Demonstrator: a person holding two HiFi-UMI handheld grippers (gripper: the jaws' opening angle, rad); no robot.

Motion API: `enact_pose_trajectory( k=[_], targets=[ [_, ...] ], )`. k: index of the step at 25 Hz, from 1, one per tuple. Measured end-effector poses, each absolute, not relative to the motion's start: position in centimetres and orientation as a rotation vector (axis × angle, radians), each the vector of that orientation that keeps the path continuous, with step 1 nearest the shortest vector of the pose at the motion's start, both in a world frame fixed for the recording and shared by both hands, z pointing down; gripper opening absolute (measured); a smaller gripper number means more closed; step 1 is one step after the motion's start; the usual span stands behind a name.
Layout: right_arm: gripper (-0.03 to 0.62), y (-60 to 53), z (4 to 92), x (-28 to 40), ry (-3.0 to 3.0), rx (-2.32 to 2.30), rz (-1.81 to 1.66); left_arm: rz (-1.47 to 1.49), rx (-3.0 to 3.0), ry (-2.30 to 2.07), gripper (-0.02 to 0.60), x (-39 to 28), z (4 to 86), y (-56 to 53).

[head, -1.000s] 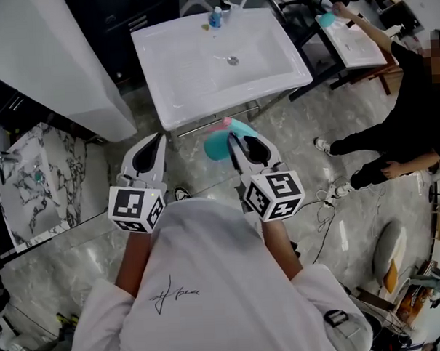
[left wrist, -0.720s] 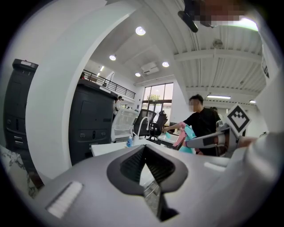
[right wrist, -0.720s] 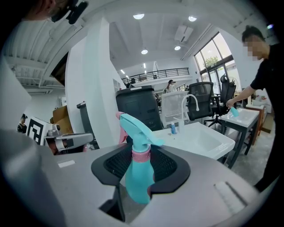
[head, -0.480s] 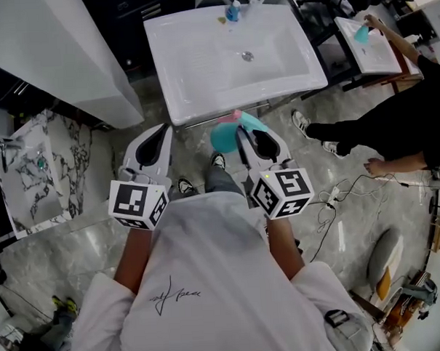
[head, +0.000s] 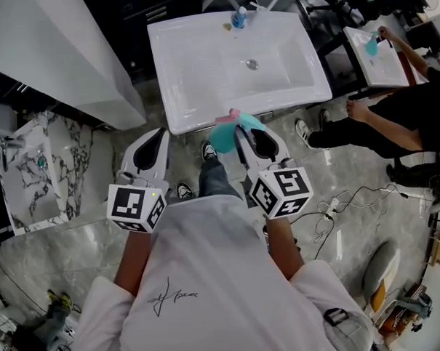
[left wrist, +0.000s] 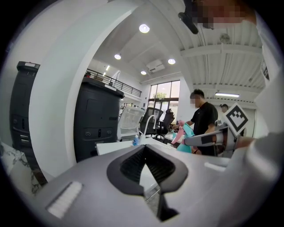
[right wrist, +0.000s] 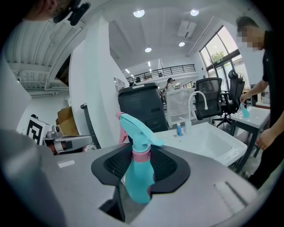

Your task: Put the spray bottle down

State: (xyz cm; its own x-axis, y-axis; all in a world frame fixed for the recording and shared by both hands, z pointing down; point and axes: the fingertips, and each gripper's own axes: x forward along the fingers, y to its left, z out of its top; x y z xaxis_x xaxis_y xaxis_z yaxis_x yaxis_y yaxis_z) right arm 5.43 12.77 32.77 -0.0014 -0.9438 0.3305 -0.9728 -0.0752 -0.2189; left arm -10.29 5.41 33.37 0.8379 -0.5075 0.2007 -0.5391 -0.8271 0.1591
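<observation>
While the head view gives me only a teal shape at the tip of the right gripper (head: 244,134), the right gripper view shows the hold plainly. The spray bottle (right wrist: 140,177) stands upright, and the jaws are clamped on its teal body below the pink collar, with the nozzle head above the pads.

The left gripper (left wrist: 145,148) has its tips drawn together with nothing between them, only a sliver of gap behind. Its view also catches the other gripper and the bottle out at three o'clock.

From above, the bottle sits at twelve o'clock, right at the near rim of the white sink (head: 181,114). How high it hangs against that rim I cannot tell. A small blue bottle (head: 239,19) stands at the sink's back edge. The curved white tap (right wrist: 199,106) beside it shows whole only from the right gripper.

The floor (head: 351,173) is grey marble with cables (head: 338,202) at four o'clock. A person in black (head: 421,104) leans over a second basin at two o'clock. A veined marble slab (head: 31,179) lies at nine o'clock. My own shirt hides both handles.
</observation>
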Motion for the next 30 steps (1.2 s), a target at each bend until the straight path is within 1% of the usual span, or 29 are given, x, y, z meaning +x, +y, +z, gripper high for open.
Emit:
enact_pose_trajectory(
  k=[13, 30],
  targets=[
    [0.126, 7.2, 32.1, 10.4, -2.168, 2.088, 0.592, 0.200, 2.801, -0.882, 0.048, -5.2, 32.5, 1.0],
    [0.126, -0.9, 32.0, 16.8, -2.290, 1.984, 0.590, 0.216, 2.752, -1.033, 0.048, -0.1, 32.1, -5.1]
  ],
)
